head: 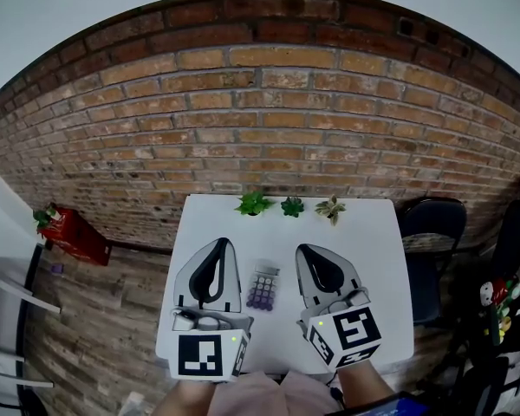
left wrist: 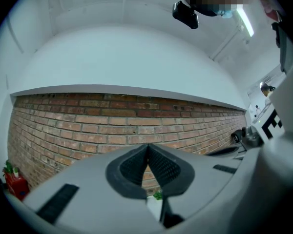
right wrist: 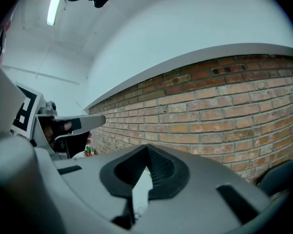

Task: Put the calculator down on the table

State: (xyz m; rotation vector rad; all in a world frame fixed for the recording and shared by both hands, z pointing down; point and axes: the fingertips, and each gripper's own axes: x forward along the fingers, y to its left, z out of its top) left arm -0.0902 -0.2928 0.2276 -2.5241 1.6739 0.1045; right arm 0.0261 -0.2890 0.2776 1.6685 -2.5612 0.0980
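The calculator [head: 263,286], pale with purple keys, lies flat on the white table [head: 381,258], between my two grippers and apart from both. My left gripper [head: 222,243] hovers to its left, jaws shut with nothing between them. To the calculator's right, my right gripper [head: 304,250] is likewise shut and empty. In the left gripper view the left gripper [left wrist: 147,146] has its dark ribbed pads meeting at the tip, pointed at the brick wall. In the right gripper view the right gripper [right wrist: 146,147] also has its pads closed together. The calculator is hidden in both gripper views.
Three small potted plants [head: 254,203] [head: 292,206] [head: 331,208] stand along the table's far edge, in front of a brick wall [head: 260,120]. A black chair [head: 433,232] is at the table's right. A red box [head: 74,234] sits on the wooden floor at the left.
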